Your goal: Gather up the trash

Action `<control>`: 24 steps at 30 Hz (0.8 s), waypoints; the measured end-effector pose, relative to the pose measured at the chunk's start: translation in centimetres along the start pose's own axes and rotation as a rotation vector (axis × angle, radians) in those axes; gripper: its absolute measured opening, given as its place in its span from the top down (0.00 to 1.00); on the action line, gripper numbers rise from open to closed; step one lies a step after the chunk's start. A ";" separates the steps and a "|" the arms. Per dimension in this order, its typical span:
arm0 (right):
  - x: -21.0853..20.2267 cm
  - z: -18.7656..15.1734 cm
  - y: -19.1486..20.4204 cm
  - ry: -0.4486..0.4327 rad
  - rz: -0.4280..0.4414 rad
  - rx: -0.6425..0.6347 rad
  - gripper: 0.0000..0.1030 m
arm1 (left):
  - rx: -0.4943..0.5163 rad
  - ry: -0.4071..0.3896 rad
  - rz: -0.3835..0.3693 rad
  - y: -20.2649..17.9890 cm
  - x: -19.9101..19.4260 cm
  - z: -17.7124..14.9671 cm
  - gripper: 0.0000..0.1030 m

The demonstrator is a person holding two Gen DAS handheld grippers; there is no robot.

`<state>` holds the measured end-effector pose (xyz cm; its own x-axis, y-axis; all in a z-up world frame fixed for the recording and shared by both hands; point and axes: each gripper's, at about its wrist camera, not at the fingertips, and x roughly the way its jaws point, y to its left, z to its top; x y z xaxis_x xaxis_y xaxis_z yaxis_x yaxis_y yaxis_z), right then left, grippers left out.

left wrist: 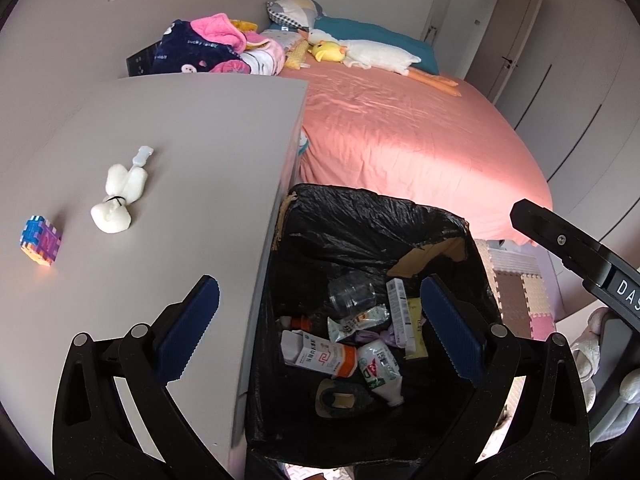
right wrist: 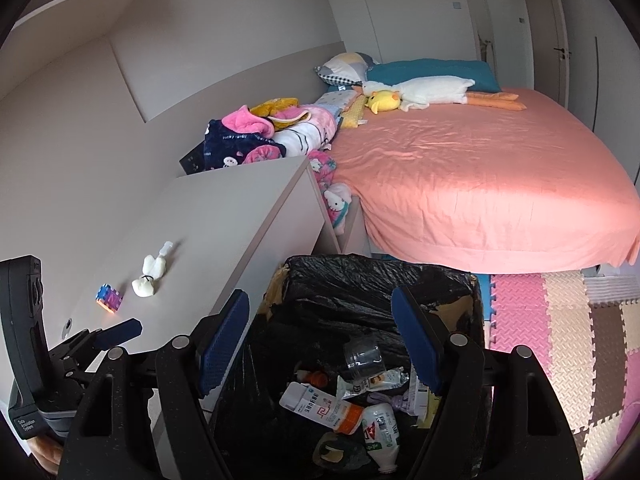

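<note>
A bin lined with a black bag stands on the floor beside a grey cabinet. Inside lie several pieces of trash: a clear plastic cup, a white and orange carton, a white bottle, wrappers and boxes. My left gripper hangs open above the bin's left edge, nothing between its blue pads. My right gripper is open over the bin, also empty. In the right wrist view the left gripper's finger shows over the cabinet top.
On the grey cabinet top lie a small white plush toy and a colourful foam cube. A bed with a pink sheet carries pillows, clothes and plush ducks. Foam floor mats lie right of the bin.
</note>
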<state>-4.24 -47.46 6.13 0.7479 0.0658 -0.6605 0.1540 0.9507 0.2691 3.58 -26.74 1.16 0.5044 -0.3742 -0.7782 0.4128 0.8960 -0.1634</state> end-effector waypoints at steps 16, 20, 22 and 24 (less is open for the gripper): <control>4.5 -0.6 7.3 0.068 0.051 -0.090 0.28 | -0.094 -0.034 0.112 8.4 -1.7 -0.3 0.06; 5.6 -0.7 9.2 0.085 0.062 -0.112 0.28 | -0.112 -0.045 0.142 10.3 -2.2 -0.3 0.06; 6.2 -0.7 10.1 0.093 0.070 -0.122 0.28 | -0.125 -0.047 0.151 11.3 -2.3 -0.3 0.06; 6.6 -0.8 10.8 0.103 0.076 -0.130 0.28 | -0.142 -0.046 0.163 12.3 -2.4 -0.3 0.06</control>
<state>1.88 -36.52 4.09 0.6832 0.1629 -0.7118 0.0100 0.9726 0.2322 7.20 -14.70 0.80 0.5909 -0.2296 -0.7734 0.2142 0.9689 -0.1240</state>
